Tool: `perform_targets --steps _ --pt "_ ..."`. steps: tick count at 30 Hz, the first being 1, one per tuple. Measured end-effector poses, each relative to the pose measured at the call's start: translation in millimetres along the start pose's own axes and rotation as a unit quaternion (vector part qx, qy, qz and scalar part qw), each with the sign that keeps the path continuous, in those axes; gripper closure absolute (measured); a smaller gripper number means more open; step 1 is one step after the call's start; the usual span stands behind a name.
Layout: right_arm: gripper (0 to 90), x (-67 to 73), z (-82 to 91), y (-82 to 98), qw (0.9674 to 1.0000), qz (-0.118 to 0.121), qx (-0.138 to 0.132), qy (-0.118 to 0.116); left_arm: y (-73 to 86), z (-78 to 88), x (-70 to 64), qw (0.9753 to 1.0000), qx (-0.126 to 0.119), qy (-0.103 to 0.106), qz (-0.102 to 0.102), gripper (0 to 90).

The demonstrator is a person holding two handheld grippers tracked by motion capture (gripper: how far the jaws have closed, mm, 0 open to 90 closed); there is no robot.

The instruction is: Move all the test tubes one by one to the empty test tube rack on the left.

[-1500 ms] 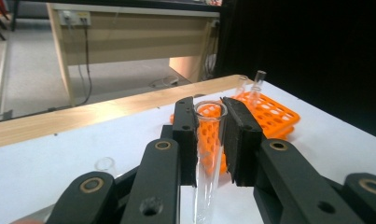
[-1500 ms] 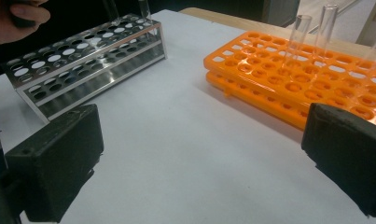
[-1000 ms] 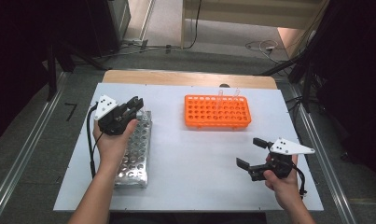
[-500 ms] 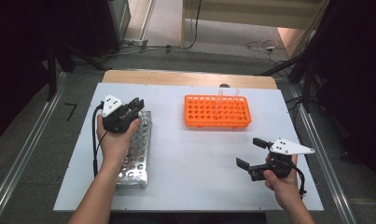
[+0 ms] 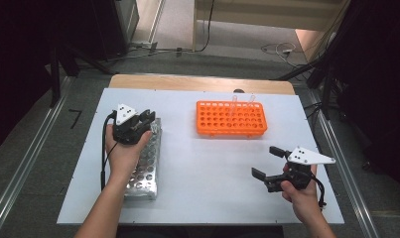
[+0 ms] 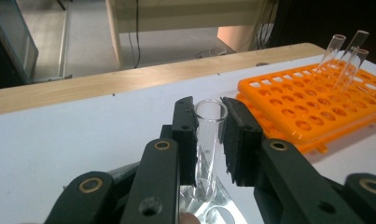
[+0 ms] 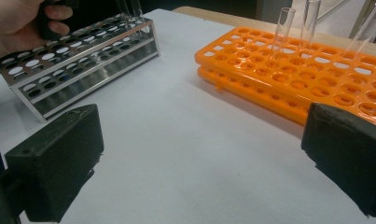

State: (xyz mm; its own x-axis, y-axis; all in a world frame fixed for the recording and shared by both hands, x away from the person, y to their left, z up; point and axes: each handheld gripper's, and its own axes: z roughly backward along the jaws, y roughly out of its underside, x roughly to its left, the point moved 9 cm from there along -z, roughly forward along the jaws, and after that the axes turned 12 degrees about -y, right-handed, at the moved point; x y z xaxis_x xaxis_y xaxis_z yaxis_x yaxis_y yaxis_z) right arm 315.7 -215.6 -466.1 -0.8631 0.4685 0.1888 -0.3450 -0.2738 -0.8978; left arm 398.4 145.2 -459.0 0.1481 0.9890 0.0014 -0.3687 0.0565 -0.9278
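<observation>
We count two tools, two racks and three glass tubes on the white counter [image 5: 207, 168].

Nearest to us, the right tool [image 5: 268, 162] hovers over the counter's right front area with its jaws spread wide and nothing between them. In the right gripper view its two black pads [image 7: 59, 158] stand far apart over bare surface, well apart from both racks.

On the left side, the metal rack [image 5: 145, 171] lies lengthwise along the counter. The left tool [image 5: 147, 119] sits over the far end of this rack. In the left gripper view its jaws are clenched on one clear tube [image 6: 209, 140]: both pads press against the tube just below its open rim. The tube stands upright between the jaws, and its lower end sits at a hole of the metal rack; we cannot tell how deep it reaches.

Farther off, toward the counter's far right, stands the orange rack [image 5: 231, 119]. Two tubes [image 5: 242, 100] lean in its back row, just beside each other, well apart from both tools.
</observation>
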Motion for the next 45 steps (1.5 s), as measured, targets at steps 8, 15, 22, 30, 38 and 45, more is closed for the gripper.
perform_targets --steps 8,15,22,30,38,45 --pt "0.0 0.4 -0.3 0.0 1.0 0.0 0.001 -0.001 6.6 -3.0 -2.0 0.9997 0.022 -0.001 -0.012 75.0" --pt "0.0 -0.6 -0.3 0.3 1.0 0.0 0.001 0.0 10.4 -5.1 -3.9 0.9989 0.042 0.001 -0.02 73.8" --pt "0.0 -0.4 -0.9 0.5 1.0 0.0 0.002 0.001 14.2 -7.5 -7.3 0.9974 0.064 0.007 -0.032 73.6" --pt "0.0 -2.2 -0.6 0.8 1.0 -0.001 0.002 0.004 11.4 -3.0 -7.1 0.9975 0.065 0.021 -0.015 62.1" --pt "0.0 -4.2 -0.4 -0.7 1.0 -0.005 -0.002 0.005 0.3 20.8 -15.5 0.9972 0.034 0.067 0.005 38.2" --pt "0.0 -5.9 -2.3 -5.4 0.9999 -0.003 -0.007 0.008 -2.2 42.7 -33.9 0.9946 0.014 0.103 0.007 14.9"
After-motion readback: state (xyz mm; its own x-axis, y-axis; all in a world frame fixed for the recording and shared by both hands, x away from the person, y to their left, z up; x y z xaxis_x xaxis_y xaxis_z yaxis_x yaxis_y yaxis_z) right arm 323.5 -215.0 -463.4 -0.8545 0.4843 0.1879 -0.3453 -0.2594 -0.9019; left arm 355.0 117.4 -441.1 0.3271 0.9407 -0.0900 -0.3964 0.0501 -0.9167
